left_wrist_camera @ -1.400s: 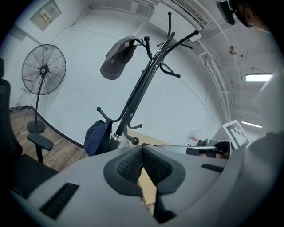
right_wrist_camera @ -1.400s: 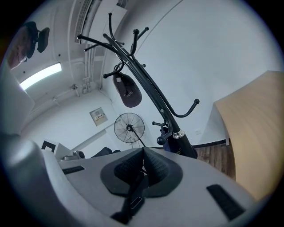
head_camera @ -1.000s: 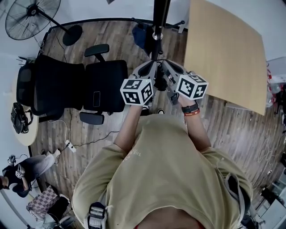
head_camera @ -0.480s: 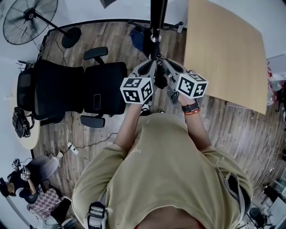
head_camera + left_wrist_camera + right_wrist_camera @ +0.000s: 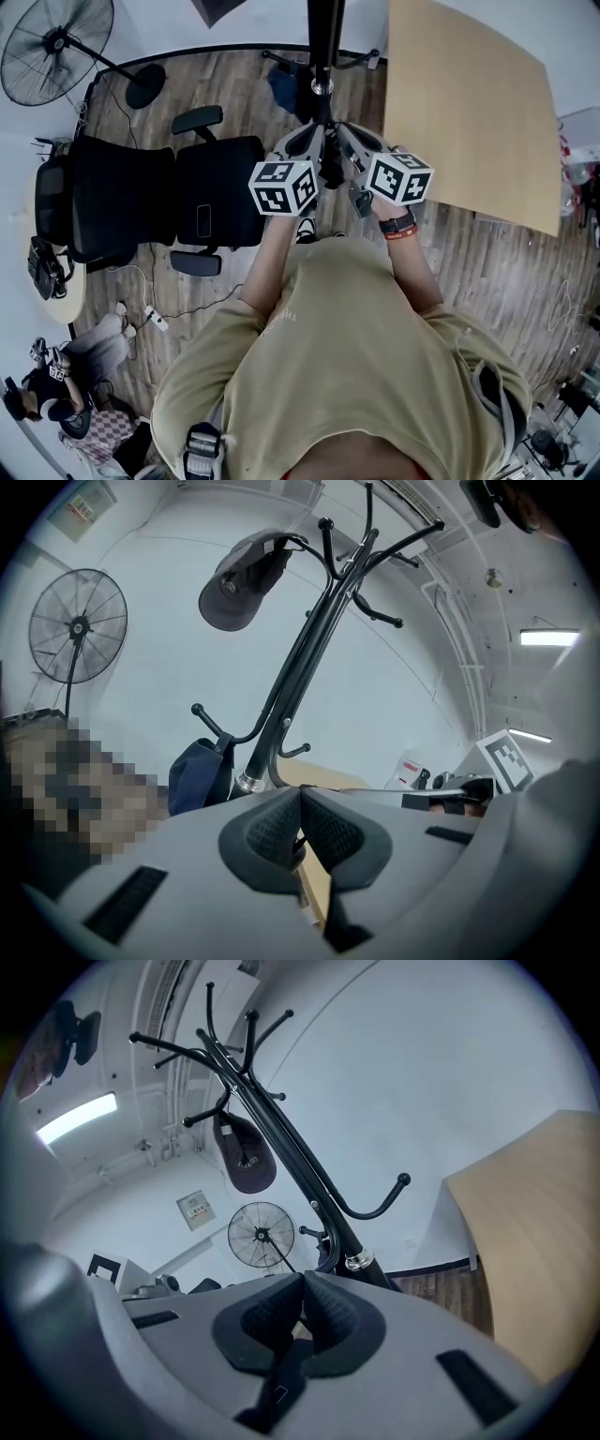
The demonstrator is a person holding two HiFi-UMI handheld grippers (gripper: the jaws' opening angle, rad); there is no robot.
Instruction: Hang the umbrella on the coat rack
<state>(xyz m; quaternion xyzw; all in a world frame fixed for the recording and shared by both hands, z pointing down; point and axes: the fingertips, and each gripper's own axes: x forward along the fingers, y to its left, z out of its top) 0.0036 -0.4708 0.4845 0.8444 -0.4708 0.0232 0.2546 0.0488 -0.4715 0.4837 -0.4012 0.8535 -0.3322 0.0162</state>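
Note:
The black coat rack stands just ahead of me; its pole and curved hooks rise over both gripper views. My left gripper and right gripper are held up side by side, tips almost touching, close to the pole. A dark folded umbrella hangs between and below them. In the left gripper view the gripper has its pads pressed together. The right gripper is shut too, with a dark piece of the umbrella showing under its pads.
A dark cap hangs on an upper hook and a blue bag on a low one. A black office chair is at the left, a standing fan at the far left, a wooden table at the right. A person sits on the floor.
Both grippers have crept slightly forward toward the rack pole, still together and still shut. The person on the floor has shifted.

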